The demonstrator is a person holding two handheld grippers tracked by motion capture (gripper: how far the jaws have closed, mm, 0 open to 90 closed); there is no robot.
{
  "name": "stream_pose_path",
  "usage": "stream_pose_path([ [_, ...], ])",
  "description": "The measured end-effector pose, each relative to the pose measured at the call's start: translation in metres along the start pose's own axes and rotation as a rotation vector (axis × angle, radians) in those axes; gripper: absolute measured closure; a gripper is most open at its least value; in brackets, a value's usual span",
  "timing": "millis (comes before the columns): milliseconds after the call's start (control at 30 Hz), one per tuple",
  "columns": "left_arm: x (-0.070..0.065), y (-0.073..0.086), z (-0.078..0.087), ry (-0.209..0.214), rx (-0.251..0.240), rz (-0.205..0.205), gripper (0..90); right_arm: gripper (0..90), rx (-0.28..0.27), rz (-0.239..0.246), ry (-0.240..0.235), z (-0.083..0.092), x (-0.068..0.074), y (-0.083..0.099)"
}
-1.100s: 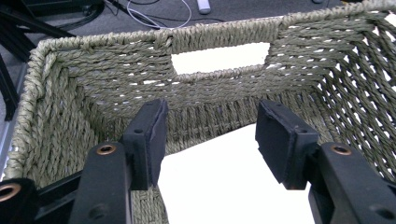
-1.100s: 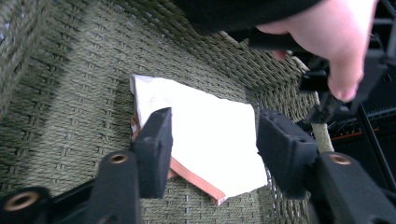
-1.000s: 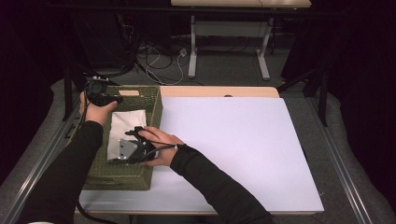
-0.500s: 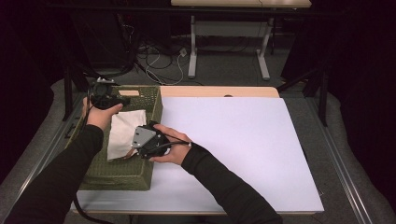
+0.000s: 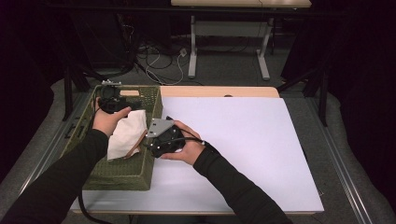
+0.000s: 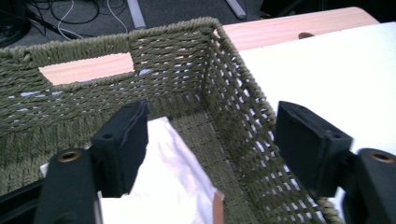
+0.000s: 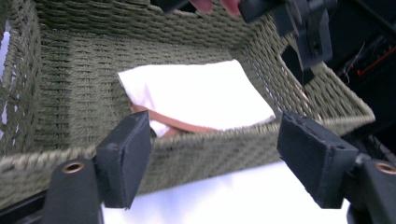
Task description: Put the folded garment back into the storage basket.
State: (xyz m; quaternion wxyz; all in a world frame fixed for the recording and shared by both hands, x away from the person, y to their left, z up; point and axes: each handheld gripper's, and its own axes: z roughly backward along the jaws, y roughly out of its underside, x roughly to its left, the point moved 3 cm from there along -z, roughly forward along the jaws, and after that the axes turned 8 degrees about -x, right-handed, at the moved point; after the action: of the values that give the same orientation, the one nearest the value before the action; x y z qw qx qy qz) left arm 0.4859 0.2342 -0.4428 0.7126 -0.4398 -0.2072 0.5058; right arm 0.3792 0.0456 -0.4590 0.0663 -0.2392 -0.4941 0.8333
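Note:
A white folded cloth (image 5: 127, 133) lies inside the green woven basket (image 5: 119, 175) at the table's left, with a brown edge (image 7: 173, 122) showing under it. My left gripper (image 5: 112, 95) hovers at the basket's far end. In the left gripper view its jaws (image 6: 210, 149) stand open above the cloth (image 6: 163, 186) and the basket wall (image 6: 177, 65). My right gripper (image 5: 152, 140) is at the basket's right rim and faces in over the rim (image 7: 210, 140) at the cloth (image 7: 201, 95). Its jaws (image 7: 215, 158) are open. Both pairs of jaws have just been opening, with nothing pressed between the pads.
The basket sits on a large white sheet (image 5: 243, 140) that covers the wooden table (image 5: 219, 91). Beyond the table are white desk legs (image 5: 192, 46) and loose cables (image 5: 159, 60) on the grey floor. The table is edged by metal rails (image 5: 336, 158).
Both hands have drifted right. The right gripper has backed from over the cloth to the basket's right rim. The cloth now lies loose in the basket.

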Motion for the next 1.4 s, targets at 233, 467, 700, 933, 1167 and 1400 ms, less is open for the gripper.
stream_pose_path([
  [233,-0.016,0.004,0.005,0.009,-0.002,-0.005,14.7,15.8,0.026,-0.073,-0.002,0.018,-0.008,0.007],
  [467,-0.03,0.008,0.01,0.041,-0.007,0.002,12.6,9.0,0.059,-0.102,0.047,0.033,-0.014,0.02],
  [700,-0.046,0.019,0.013,0.074,0.012,0.045,4.6,0.6,0.097,-0.18,0.071,0.045,-0.022,0.034],
  [933,-0.063,0.027,0.015,0.109,-0.009,0.048,0.7,0.0,0.102,-0.203,0.116,0.064,-0.029,0.044],
  [1167,-0.077,0.031,0.019,0.121,-0.055,0.048,0.1,0.0,0.098,-0.237,0.126,0.077,-0.033,0.054],
  [1400,-0.093,0.037,0.025,0.099,-0.063,-0.022,0.1,0.0,0.081,-0.263,0.14,0.09,-0.036,0.062],
])
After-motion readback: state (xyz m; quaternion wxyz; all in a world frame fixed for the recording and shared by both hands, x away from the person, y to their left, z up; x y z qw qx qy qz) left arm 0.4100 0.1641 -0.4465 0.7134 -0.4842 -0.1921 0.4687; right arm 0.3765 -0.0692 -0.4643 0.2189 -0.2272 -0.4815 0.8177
